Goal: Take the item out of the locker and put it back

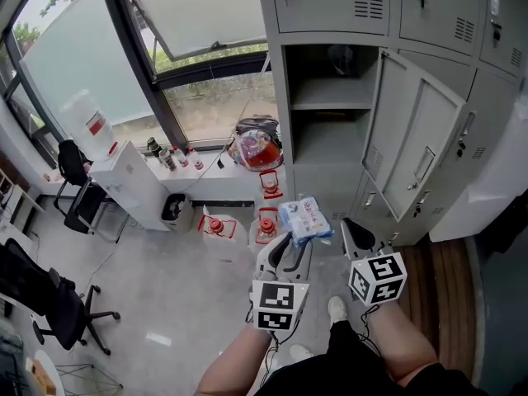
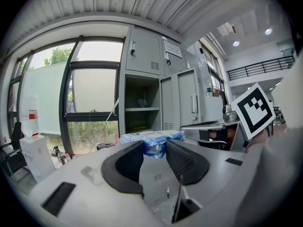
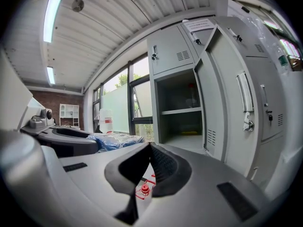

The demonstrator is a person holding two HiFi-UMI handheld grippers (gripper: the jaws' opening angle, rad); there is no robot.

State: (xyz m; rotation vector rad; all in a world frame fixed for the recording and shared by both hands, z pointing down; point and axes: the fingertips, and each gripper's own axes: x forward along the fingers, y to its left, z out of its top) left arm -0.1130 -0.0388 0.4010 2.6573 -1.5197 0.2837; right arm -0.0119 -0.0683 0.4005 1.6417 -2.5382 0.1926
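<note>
My left gripper is shut on a blue-and-white plastic packet, held out in front of the open grey locker. The packet sticks up past the jaw tips. In the right gripper view, the packet shows at the left. To the packet's right, my right gripper is shut, its tips meeting on nothing. The locker's door stands swung out to the right. One shelf divides its compartment, and something small and yellow lies on its floor.
Red-capped jugs stand on the floor below the window ledge. A red bag and small bottles sit on the ledge. A white cabinet and black office chairs are at the left. More closed lockers surround the open one.
</note>
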